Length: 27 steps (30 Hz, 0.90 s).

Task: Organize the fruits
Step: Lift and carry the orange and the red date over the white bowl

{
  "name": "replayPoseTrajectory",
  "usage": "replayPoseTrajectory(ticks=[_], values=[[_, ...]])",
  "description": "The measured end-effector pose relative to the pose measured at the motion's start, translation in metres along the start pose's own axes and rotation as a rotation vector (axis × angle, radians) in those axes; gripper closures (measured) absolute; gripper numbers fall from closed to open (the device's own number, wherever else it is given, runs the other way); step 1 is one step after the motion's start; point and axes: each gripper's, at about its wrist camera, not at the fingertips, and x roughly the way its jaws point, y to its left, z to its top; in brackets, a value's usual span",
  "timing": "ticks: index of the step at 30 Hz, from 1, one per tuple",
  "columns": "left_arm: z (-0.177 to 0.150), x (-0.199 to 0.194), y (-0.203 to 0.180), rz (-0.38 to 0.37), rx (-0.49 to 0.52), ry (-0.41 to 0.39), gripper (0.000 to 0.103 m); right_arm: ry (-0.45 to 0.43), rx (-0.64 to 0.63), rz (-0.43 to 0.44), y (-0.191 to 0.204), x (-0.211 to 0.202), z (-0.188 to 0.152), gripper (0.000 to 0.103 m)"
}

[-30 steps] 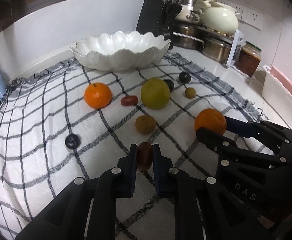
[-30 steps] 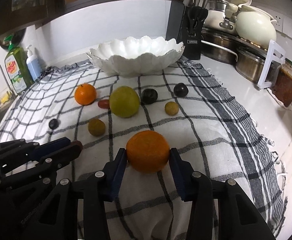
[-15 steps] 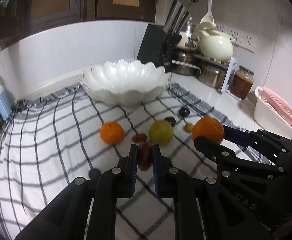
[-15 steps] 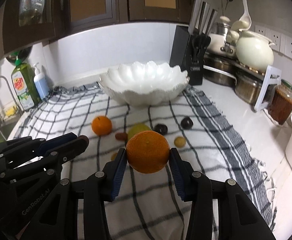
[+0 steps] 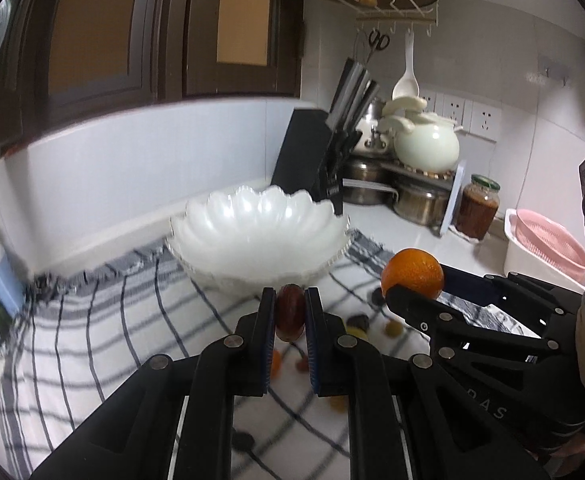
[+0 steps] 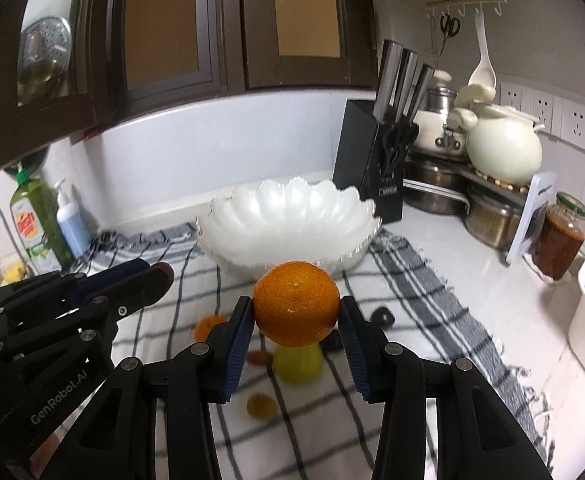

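My left gripper (image 5: pixel 289 308) is shut on a small dark red grape (image 5: pixel 290 312), held in the air above the checked cloth (image 5: pixel 104 328). My right gripper (image 6: pixel 295 312) is shut on an orange (image 6: pixel 295 309), also lifted; the same orange (image 5: pixel 412 274) shows at the right of the left wrist view. A white scalloped bowl (image 5: pixel 258 236) stands just beyond both, with nothing visible inside it (image 6: pixel 292 220). On the cloth below lie a yellow-green fruit (image 6: pixel 298 362), a second orange (image 6: pixel 208 326), a dark plum (image 6: pixel 383 315) and several small fruits.
A black knife block (image 6: pixel 372 168) stands behind the bowl on the right. Pots, a cream kettle (image 6: pixel 504 148) and a jar (image 6: pixel 558 236) crowd the far right counter. Soap bottles (image 6: pixel 38 220) stand at the left by the sink. A pink basket (image 5: pixel 548 248) sits at the right.
Both grippers have risen off the cloth with their fruit and moved toward the bowl. The fruits left on the cloth now sit lower in both views.
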Motion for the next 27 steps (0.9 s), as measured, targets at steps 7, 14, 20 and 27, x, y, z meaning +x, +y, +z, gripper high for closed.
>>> replayPoseTrajectory(ticks=[7, 14, 20, 27], values=[[0.031, 0.019, 0.002, 0.026, -0.008, -0.040, 0.088, -0.030, -0.015, 0.023, -0.010, 0.019, 0.031, 0.058], [0.056, 0.039, 0.002, 0.094, -0.009, -0.088, 0.088, -0.048, -0.071, 0.072, -0.020, 0.047, 0.066, 0.058], [0.073, 0.063, 0.008, 0.139, 0.004, -0.093, 0.088, -0.070, -0.118, 0.067, -0.025, 0.072, 0.090, 0.058], [0.092, 0.104, 0.028, 0.139, -0.019, -0.033, 0.088, -0.031, -0.119, 0.079, -0.031, 0.115, 0.113, 0.058]])
